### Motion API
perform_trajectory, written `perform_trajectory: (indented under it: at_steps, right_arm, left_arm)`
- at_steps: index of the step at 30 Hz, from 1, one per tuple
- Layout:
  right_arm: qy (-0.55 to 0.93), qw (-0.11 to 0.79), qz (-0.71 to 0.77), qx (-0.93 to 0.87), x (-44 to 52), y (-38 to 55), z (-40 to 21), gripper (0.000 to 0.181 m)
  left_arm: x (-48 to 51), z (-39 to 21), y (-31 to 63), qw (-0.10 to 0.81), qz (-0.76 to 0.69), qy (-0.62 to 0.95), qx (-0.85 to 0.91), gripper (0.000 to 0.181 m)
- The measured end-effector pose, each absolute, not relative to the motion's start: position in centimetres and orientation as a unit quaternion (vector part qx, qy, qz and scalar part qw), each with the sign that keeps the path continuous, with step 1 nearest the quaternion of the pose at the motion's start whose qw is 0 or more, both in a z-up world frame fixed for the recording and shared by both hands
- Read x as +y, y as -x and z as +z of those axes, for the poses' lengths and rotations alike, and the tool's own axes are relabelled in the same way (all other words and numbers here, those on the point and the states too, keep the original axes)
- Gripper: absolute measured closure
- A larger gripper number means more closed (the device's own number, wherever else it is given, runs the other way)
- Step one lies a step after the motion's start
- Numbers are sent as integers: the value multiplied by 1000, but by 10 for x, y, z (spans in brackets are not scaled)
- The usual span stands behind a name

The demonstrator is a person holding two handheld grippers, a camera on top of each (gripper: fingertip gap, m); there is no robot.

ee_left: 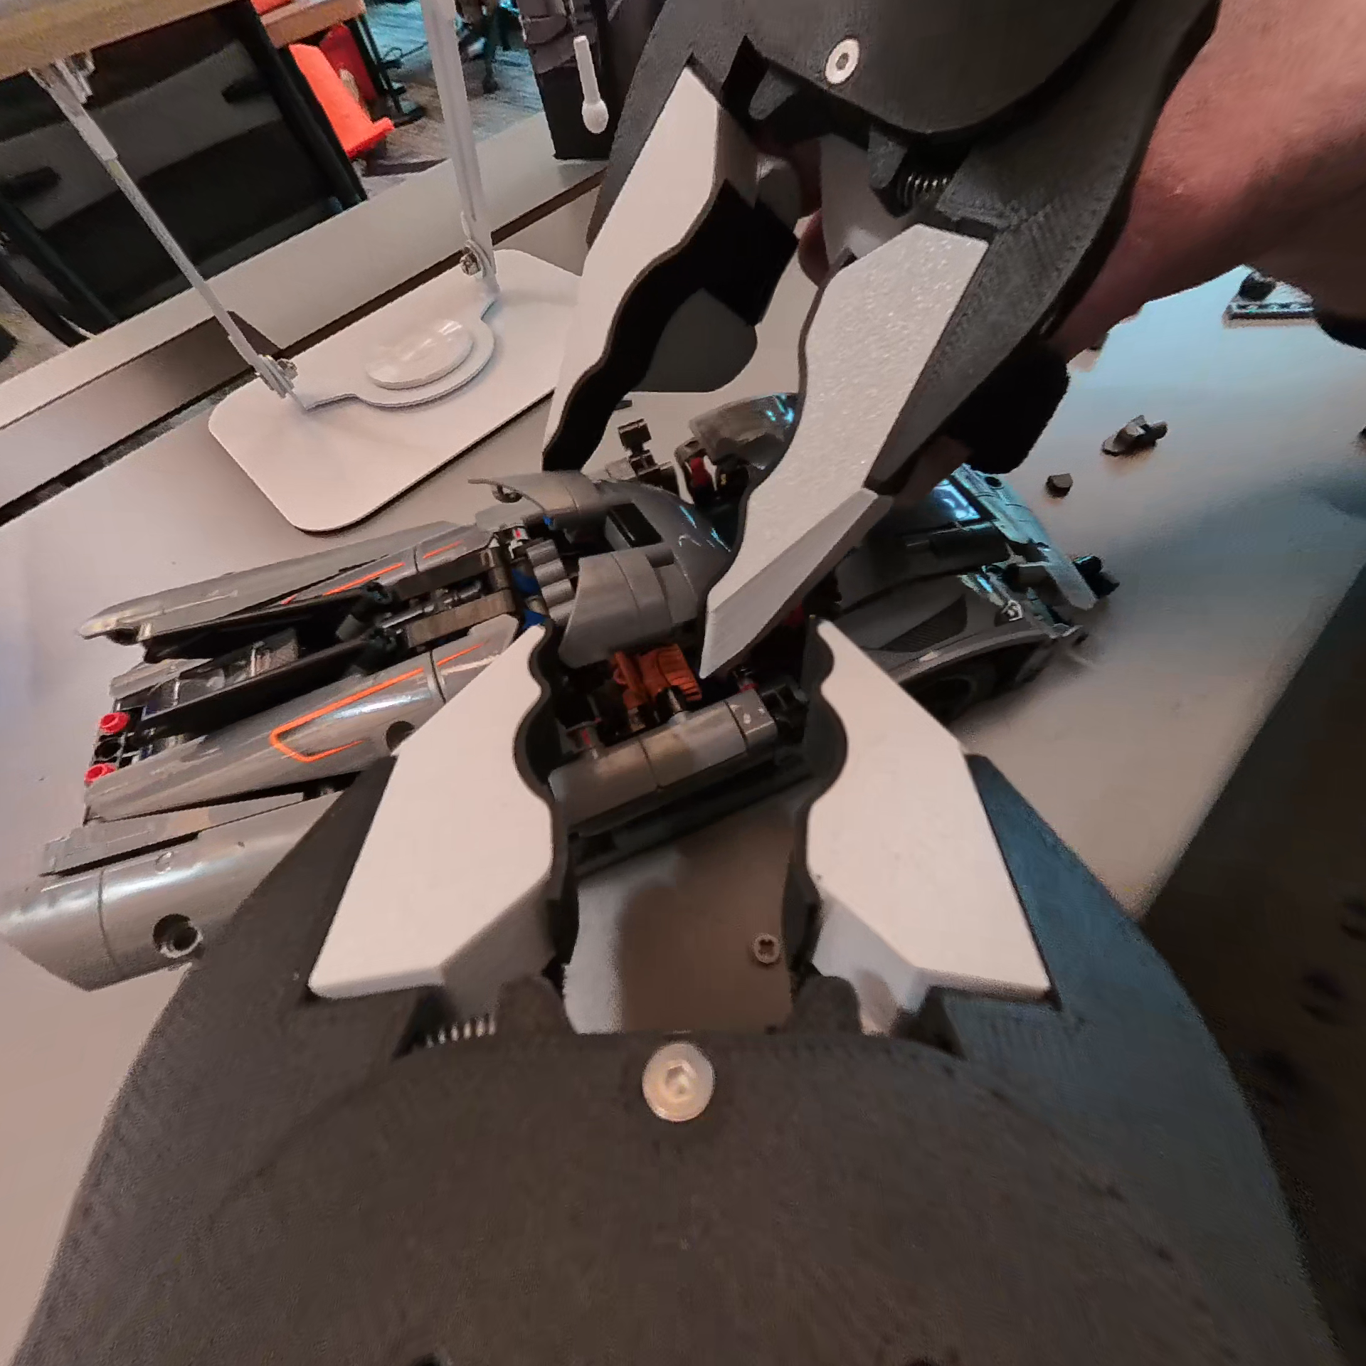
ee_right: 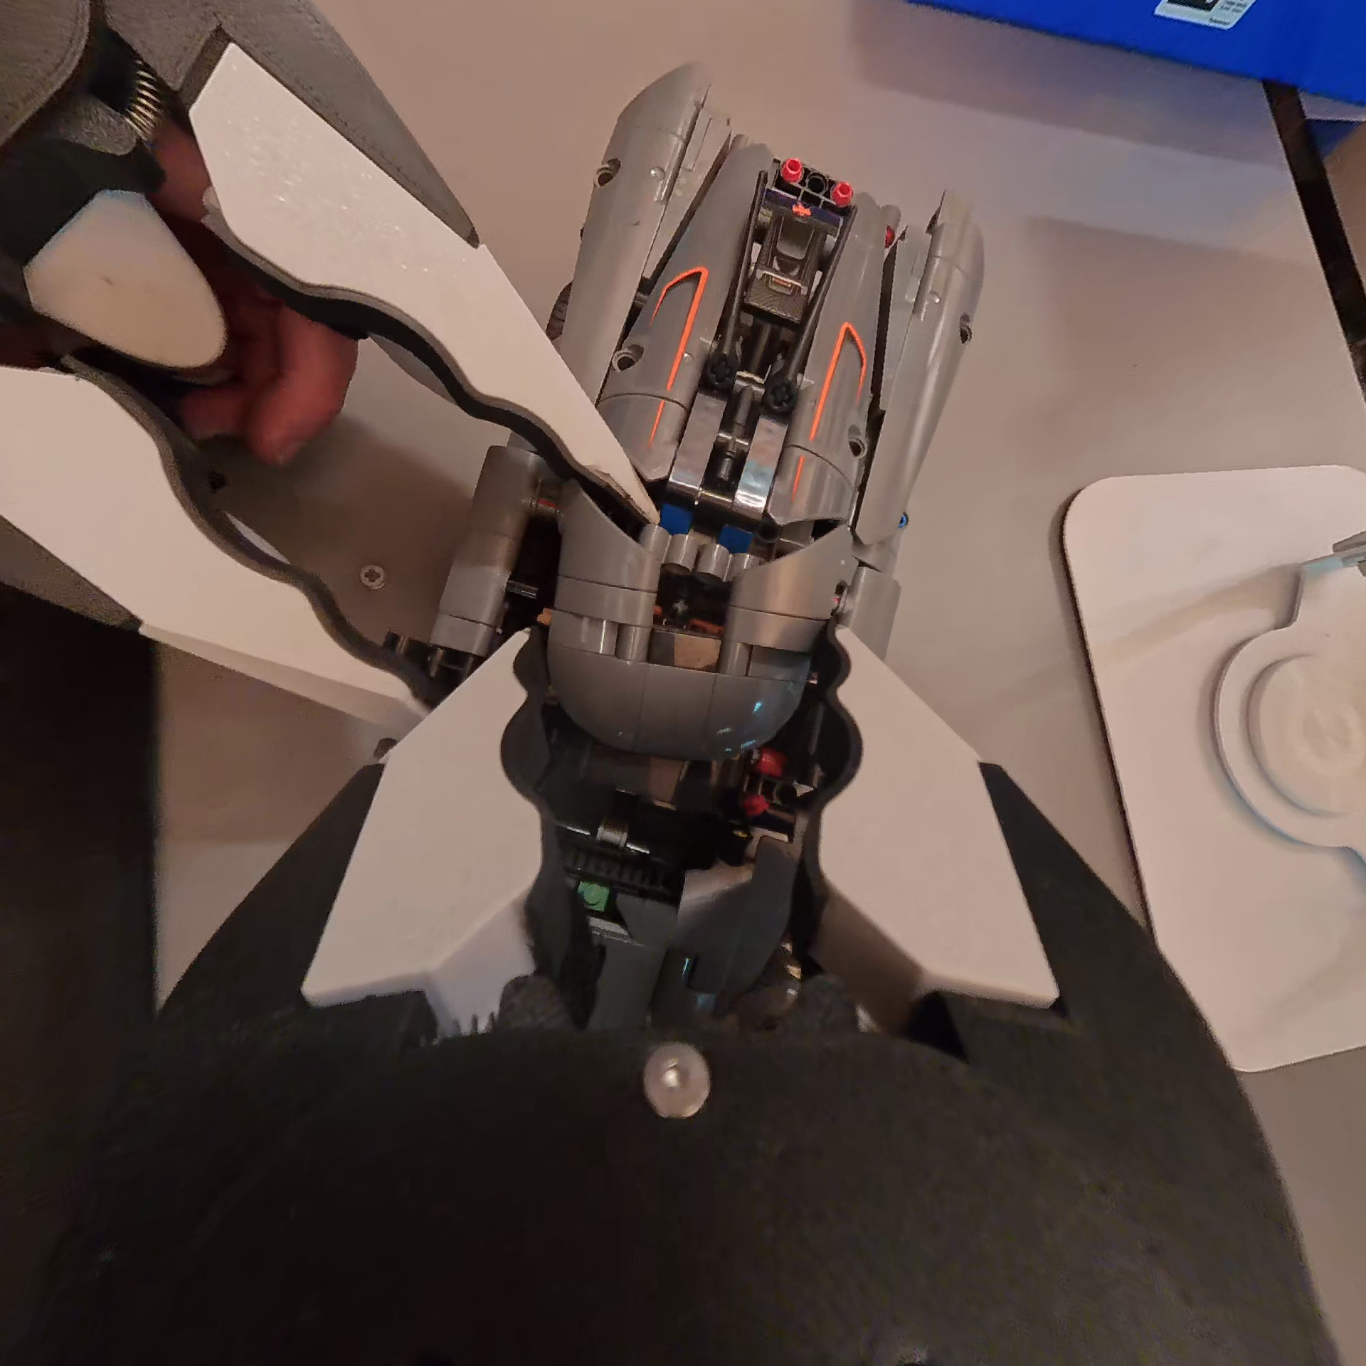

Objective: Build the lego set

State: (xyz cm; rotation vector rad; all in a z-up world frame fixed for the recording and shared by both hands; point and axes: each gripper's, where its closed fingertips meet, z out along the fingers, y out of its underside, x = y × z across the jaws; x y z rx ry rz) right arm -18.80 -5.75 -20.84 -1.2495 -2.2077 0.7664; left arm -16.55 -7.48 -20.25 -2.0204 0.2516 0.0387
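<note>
A grey lego car with orange stripes lies on the pale table; it also shows in the right wrist view. My left gripper is open, its fingers on either side of the car's flank near an orange inner part. It enters the right wrist view from the left, upper fingertip on the roof edge. My right gripper is open, its fingers astride the rounded grey cabin roof. In the left wrist view it reaches down from above.
A white stand base sits behind the car, and at the right in the right wrist view. Small dark loose pieces lie at the far right. A blue box is beyond the car. The table edge runs close on the right.
</note>
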Motion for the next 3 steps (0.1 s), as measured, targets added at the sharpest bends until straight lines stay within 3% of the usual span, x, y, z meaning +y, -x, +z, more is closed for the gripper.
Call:
perform_trajectory:
  at_steps: [3]
  right_arm:
    - [459, 243, 275, -809, -57, 187, -209, 110]
  left_arm:
    - [-74, -203, 165, 523, 25, 845, 109, 119]
